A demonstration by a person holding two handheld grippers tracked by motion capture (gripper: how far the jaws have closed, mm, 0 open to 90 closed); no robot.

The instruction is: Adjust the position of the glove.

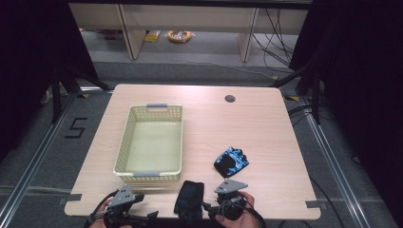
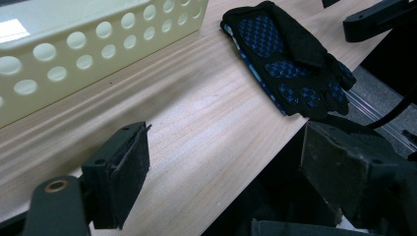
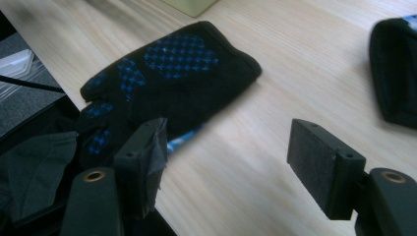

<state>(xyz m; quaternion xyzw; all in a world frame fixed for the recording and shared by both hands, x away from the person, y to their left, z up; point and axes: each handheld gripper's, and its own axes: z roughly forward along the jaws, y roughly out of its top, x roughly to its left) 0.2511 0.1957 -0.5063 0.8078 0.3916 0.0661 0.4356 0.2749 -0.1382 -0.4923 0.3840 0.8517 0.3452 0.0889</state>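
The right tongs [image 3: 226, 162] stand wide, nothing held, just beside the near glove [image 3: 162, 83]. It lies palm-up on the table [image 1: 266, 128] edge (fingers overhanging). The left tongs [image 2: 221, 182] stand wide and empty, near the basket [image 1: 124, 142]. A second glove [image 1: 231, 161] lies farther in.

Each gripper is black: the left gripper [image 1: 124, 212] and the right gripper [image 1: 223, 205] both carry a grey three-cornered plate on top, dotted with small dark screw holes. A black cable loops back from each toward the person's hands. Up close, the jaws are blocky black bars faced with dark, rough-textured pads, each bar bearing a brass-coloured ring near its base.
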